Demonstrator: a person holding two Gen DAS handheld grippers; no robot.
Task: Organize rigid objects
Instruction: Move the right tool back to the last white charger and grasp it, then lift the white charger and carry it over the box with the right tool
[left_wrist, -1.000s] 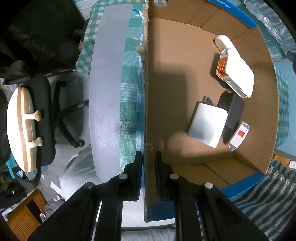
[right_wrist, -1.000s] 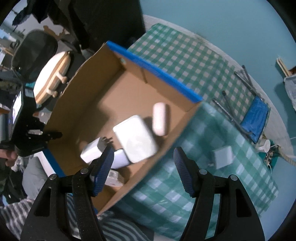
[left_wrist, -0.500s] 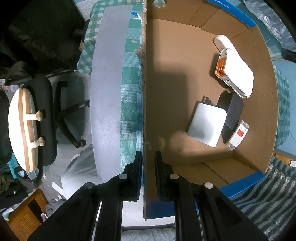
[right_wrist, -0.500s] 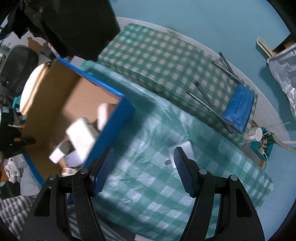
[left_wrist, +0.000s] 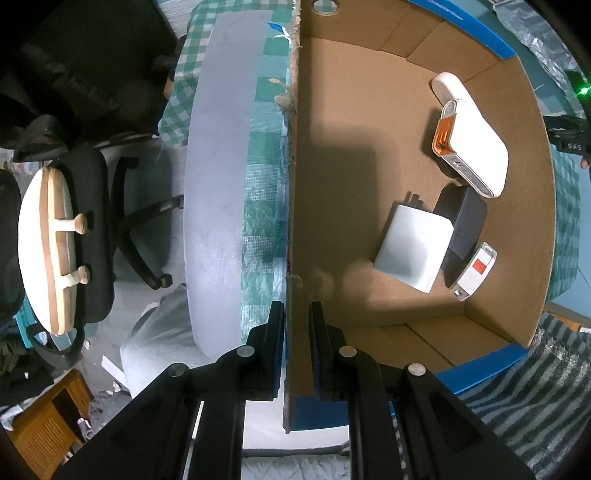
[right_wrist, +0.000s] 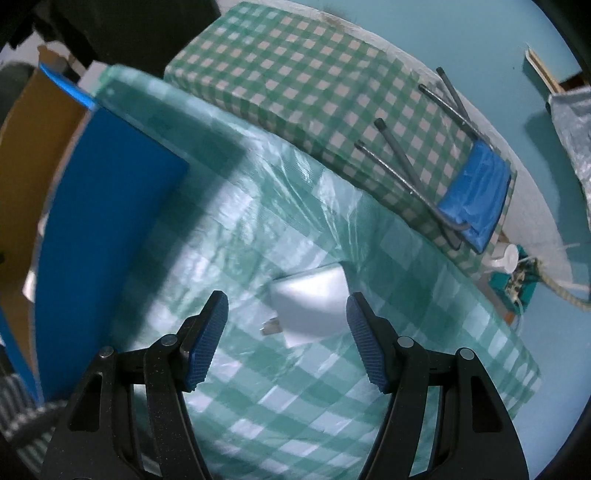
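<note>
My left gripper (left_wrist: 296, 314) is shut on the near wall of a cardboard box (left_wrist: 291, 206) with a blue outside. Inside the box lie a white power bank with an orange end (left_wrist: 474, 147), a white oval case (left_wrist: 448, 83), a white charger (left_wrist: 412, 247), a black adapter (left_wrist: 463, 225) and a small white device with a red patch (left_wrist: 476, 269). My right gripper (right_wrist: 287, 314) is open and empty, just above a white plug charger (right_wrist: 314, 304) that lies on the green checked tablecloth (right_wrist: 258, 398). The box's blue side (right_wrist: 103, 206) stands to the left of it.
A folded blue chair with grey metal legs (right_wrist: 469, 192) leans on the far side of the table. An office chair (left_wrist: 92, 206) with a round wooden board (left_wrist: 46, 251) stands on the floor to the left. A striped cloth (left_wrist: 517, 406) lies by the box.
My right gripper has swung from over the box to the right and down toward the white plug charger on the cloth. My left gripper has kept its hold on the box wall.
</note>
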